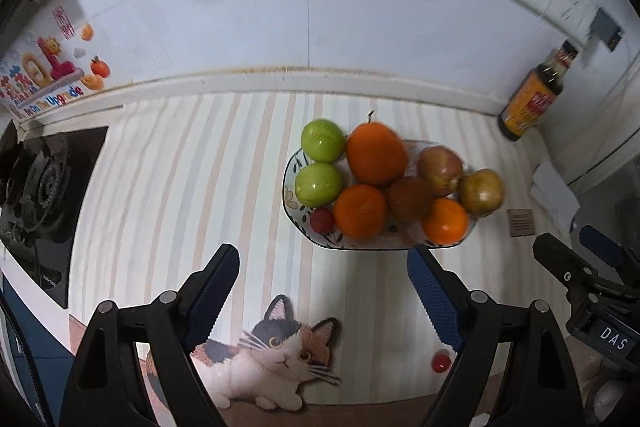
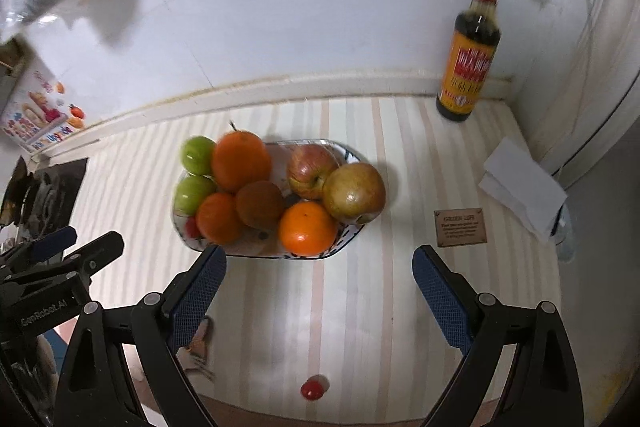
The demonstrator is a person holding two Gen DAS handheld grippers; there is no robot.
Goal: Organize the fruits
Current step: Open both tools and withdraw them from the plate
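Striped counter mat, tiled wall behind. Nearest: my left gripper (image 1: 324,291) and right gripper (image 2: 320,291), both wide open, holding nothing. Between them, one stray cherry tomato (image 2: 313,388) near the mat's edge: small, smooth, soft I judge; pinch gently across its middle. Beyond: patterned dish (image 2: 352,157) heaped with oranges, apples, green fruit, one brown fruit. Farthest: sauce bottle (image 2: 468,55).

"DAS": right tongs (image 1: 612,337) | "GREEN LIFE": brown tag (image 2: 461,227)
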